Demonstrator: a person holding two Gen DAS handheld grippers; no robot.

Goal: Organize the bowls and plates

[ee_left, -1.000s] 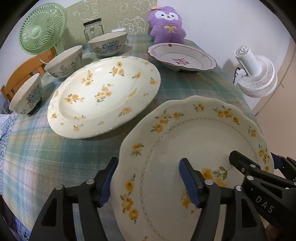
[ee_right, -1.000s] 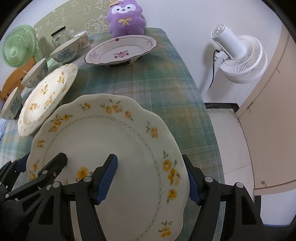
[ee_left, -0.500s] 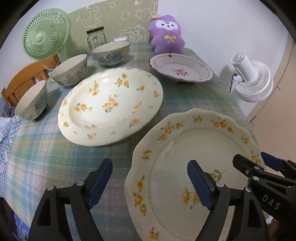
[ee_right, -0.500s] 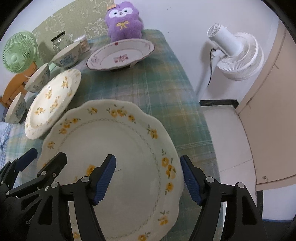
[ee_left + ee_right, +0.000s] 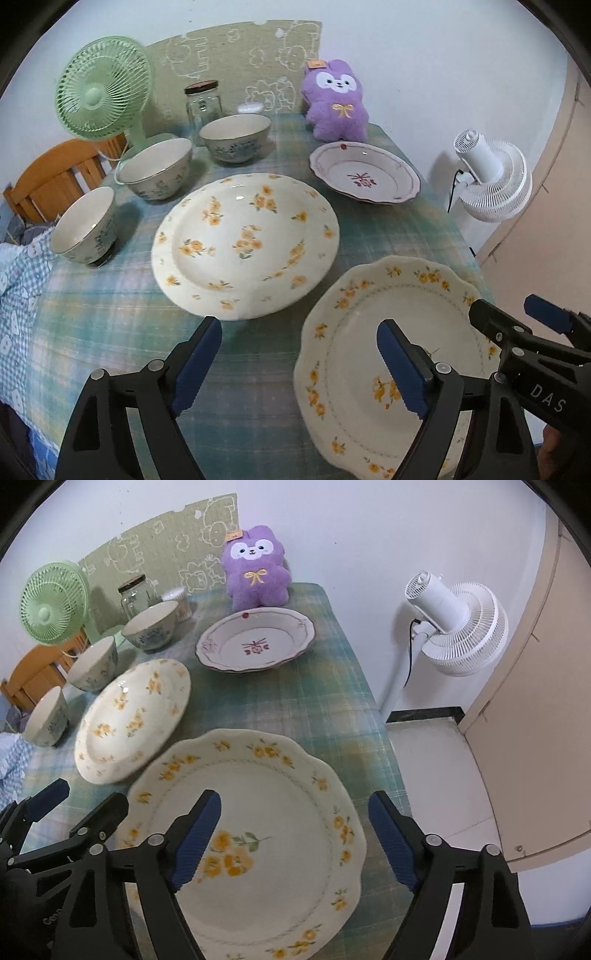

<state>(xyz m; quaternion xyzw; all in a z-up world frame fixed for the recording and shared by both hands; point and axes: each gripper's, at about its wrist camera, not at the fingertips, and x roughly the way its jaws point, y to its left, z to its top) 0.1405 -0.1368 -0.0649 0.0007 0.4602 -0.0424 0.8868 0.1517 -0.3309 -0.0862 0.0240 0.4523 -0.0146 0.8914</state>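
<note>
A scalloped plate [image 5: 258, 834] with yellow flowers lies flat on the near right corner of the desk [image 5: 110, 325], which wears a green plaid cloth. Its right rim sits close to the desk's edge, above bare floor.

Both tools hang over it. The left tool [image 5: 299, 365] straddles the plate's left rim, one pad over the cloth and one over the plate. The right tool [image 5: 295, 838] straddles the right rim. Both sets of jaws are wide and opening, and neither pad appears to touch the plate, so nothing is held.

Just beyond it lies a larger round plate [image 5: 245, 243] with yellow flowers, close beside but not touching. Further back sits a smaller deep plate [image 5: 364, 177] with a red motif.

Three patterned bowls stand in a curved row on the left: the near bowl [image 5: 83, 225], the middle bowl [image 5: 155, 166] and the far bowl [image 5: 236, 136].

The likely risk is the scalloped plate: a nudge to the right could slide it off the corner. Glazed rims may slip between the pads, and stacking plates could chip them if set down hard.

Behind the dishes stand a glass jar [image 5: 203, 101], a green fan [image 5: 105, 90] and a purple plush toy [image 5: 338, 107]. None blocks the plates, though the jar crowds the far bowl. A white fan [image 5: 454, 624] stands on the floor to the right.
</note>
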